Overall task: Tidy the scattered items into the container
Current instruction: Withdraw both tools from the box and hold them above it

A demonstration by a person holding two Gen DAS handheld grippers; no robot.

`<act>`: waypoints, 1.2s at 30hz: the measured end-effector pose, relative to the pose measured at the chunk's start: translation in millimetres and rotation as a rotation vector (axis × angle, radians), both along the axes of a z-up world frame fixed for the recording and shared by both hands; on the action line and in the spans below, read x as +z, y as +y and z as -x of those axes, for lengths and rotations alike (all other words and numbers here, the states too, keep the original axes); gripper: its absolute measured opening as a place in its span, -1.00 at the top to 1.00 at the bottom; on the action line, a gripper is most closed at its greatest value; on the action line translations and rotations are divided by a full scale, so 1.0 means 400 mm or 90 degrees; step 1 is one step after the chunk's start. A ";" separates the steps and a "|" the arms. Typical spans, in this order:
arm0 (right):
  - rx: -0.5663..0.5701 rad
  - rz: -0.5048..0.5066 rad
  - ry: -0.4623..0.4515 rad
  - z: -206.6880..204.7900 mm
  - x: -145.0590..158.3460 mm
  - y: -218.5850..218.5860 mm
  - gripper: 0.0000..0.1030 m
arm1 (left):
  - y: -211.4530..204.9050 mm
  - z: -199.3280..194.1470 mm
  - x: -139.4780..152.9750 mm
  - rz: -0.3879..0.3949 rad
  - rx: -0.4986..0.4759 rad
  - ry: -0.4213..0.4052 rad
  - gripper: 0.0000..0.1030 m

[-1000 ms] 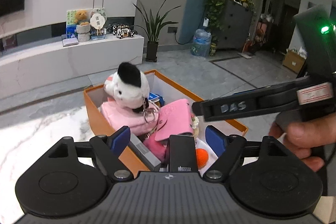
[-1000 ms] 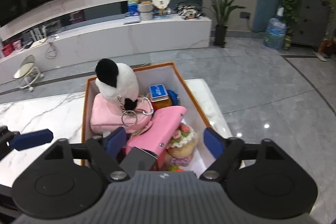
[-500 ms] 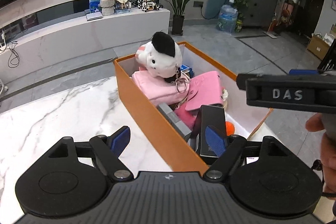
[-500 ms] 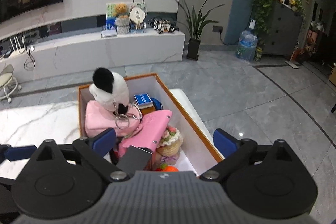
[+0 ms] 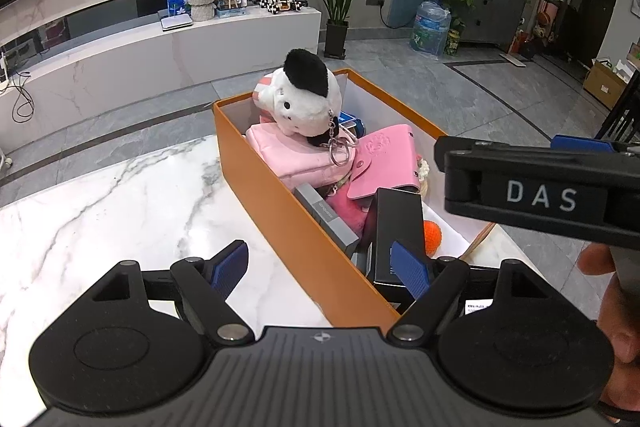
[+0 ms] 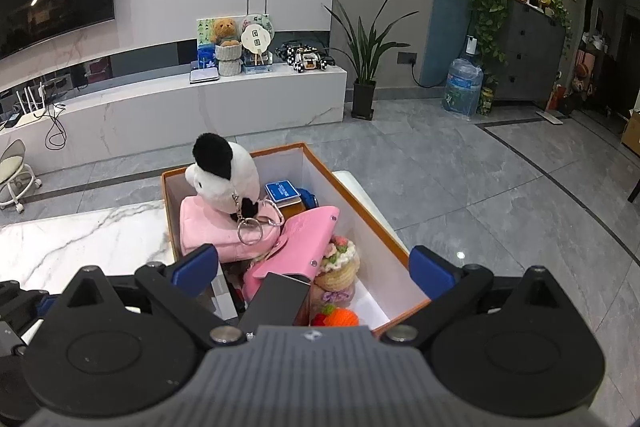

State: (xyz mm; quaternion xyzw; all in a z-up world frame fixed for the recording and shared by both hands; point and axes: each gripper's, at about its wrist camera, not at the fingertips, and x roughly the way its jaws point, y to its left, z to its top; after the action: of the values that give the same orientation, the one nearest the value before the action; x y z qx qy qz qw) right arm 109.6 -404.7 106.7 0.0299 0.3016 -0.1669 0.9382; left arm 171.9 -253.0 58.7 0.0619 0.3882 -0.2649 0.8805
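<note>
Table: the white marble table (image 5: 120, 211) spreads bare ahead-left of the left gripper (image 5: 320, 265); in the right wrist view its far edge ends just past the box.
Box: the orange cardboard box with white inner walls (image 5: 280, 203) stands ahead of both tools; its near left wall passes between the left fingers, and bare white floor shows at its near right corner.
Left tool: jaws wide, holding nothing; against half a second ago, it sits slightly further back and left, with the box nearer mid-frame.
Right tool: the right gripper (image 6: 314, 269) is spread wide and empty over the box's near end, higher than a second ago.
Contents: white plush toy with a black cap (image 6: 224, 175) tops the pink pouch (image 6: 216, 231); pink snap wallet (image 6: 300, 243) leans beside them; black rectangular carton (image 5: 396, 227) stands upright at the near end.
Left view only: grey flat case (image 5: 326, 217) along the wall; a hand (image 5: 616, 307) gripping the right tool.
Right view only: crocheted cake (image 6: 340, 263), blue-topped item (image 6: 282, 191).
Smallest: orange ball (image 5: 432, 231).
</note>
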 end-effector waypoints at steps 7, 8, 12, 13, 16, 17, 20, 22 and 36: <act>0.002 0.002 0.010 -0.001 -0.009 -0.002 -0.98 | -0.011 0.001 -0.006 -0.002 -0.006 0.004 -0.81; 0.001 0.001 0.010 0.000 -0.009 -0.002 -0.98 | -0.013 0.002 -0.005 -0.002 -0.007 0.004 -0.81; 0.000 0.000 0.011 0.003 -0.009 -0.005 -0.98 | -0.018 0.005 -0.006 -0.003 -0.010 0.003 -0.81; 0.000 0.000 0.010 0.004 -0.008 -0.005 -0.98 | -0.018 0.007 -0.006 -0.004 -0.010 0.003 -0.81; 0.000 0.000 0.010 0.006 -0.006 -0.004 -0.98 | -0.019 0.009 -0.004 -0.006 -0.011 0.002 -0.81; 0.001 0.000 0.010 0.007 -0.006 -0.004 -0.98 | -0.019 0.010 -0.004 -0.006 -0.012 0.002 -0.81; 0.002 0.001 0.011 0.008 -0.006 -0.002 -0.98 | -0.019 0.012 -0.003 -0.004 -0.015 0.001 -0.81; 0.002 0.001 0.012 0.008 -0.006 -0.002 -0.98 | -0.018 0.013 -0.003 -0.003 -0.016 0.001 -0.80; 0.002 0.001 0.015 0.010 0.004 -0.002 -0.98 | -0.019 0.011 -0.010 -0.002 -0.030 -0.005 -0.81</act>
State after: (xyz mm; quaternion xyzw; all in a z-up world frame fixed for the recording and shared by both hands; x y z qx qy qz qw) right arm 105.8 -405.6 108.4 0.0268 0.3127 -0.1657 0.9349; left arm 167.4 -260.5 54.8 0.0737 0.3835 -0.2844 0.8756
